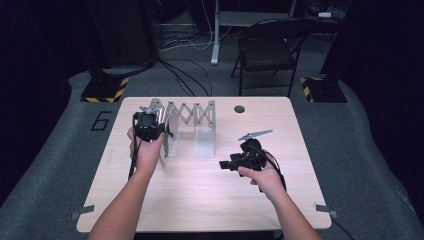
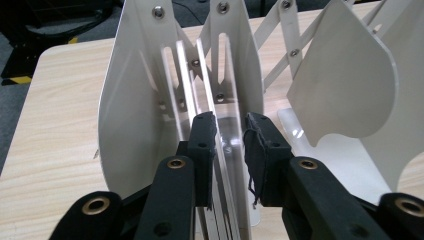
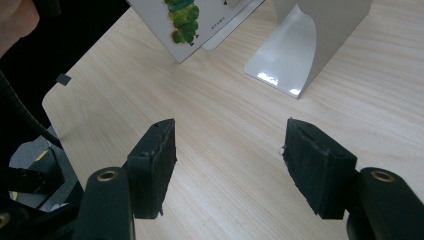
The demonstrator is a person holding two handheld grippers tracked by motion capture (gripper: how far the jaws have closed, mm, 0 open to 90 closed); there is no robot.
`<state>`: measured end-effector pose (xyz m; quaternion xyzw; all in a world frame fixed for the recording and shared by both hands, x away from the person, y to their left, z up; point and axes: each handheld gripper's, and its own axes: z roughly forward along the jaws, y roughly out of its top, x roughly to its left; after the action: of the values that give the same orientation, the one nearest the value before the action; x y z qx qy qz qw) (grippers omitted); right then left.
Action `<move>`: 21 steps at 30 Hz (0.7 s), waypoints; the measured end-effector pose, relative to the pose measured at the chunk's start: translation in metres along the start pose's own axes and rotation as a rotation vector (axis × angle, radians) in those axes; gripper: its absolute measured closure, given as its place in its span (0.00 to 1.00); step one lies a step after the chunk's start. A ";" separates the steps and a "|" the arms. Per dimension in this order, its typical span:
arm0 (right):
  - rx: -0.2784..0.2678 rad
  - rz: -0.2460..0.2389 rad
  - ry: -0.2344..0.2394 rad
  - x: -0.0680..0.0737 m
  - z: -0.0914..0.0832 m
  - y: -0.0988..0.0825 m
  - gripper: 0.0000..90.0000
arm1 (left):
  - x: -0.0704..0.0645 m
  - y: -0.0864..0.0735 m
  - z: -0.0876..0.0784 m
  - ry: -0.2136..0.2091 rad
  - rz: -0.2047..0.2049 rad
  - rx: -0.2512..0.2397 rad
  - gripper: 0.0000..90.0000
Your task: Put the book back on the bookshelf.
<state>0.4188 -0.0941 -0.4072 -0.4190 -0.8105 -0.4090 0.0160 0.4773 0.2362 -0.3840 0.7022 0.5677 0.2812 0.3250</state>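
Two hand-held black grippers work over a pale wooden table [image 1: 200, 200]. At about ten o'clock on the tabletop in the high view stands a white metal expanding file rack with scissor-linked upright dividers [image 1: 187, 117]. The left gripper [image 1: 148, 125] is at the rack's left end; in the left gripper view its pads [image 2: 205, 140] are drawn close together around thin white plates there, with a thin book or card [image 2: 220, 165] standing among them. The grip looks clenched, though which sheet the pads press on I cannot tell. The right gripper [image 1: 226, 164] sits at about four o'clock, well apart from the rack, pointing toward nine o'clock; in the right gripper view its jaws stand parted over bare wood, nothing between them. At eleven o'clock in that view a white picture book cover with a green caterpillar [image 3: 187, 22] leans beside the rack's glossy foot [image 3: 280, 65].
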 end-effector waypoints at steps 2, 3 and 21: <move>0.000 0.001 0.001 0.000 0.000 0.000 0.42 | 0.000 0.001 -0.002 -0.007 0.007 0.001 0.83; -0.001 0.004 0.003 0.000 0.000 0.000 0.42 | 0.000 0.001 -0.003 -0.006 0.005 -0.001 0.83; 0.005 0.005 -0.002 -0.001 0.003 -0.001 0.42 | 0.000 -0.007 -0.020 -0.094 0.036 0.016 0.83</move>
<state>0.4199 -0.0932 -0.4099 -0.4215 -0.8104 -0.4066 0.0175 0.4575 0.2403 -0.3768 0.7274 0.5412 0.2492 0.3405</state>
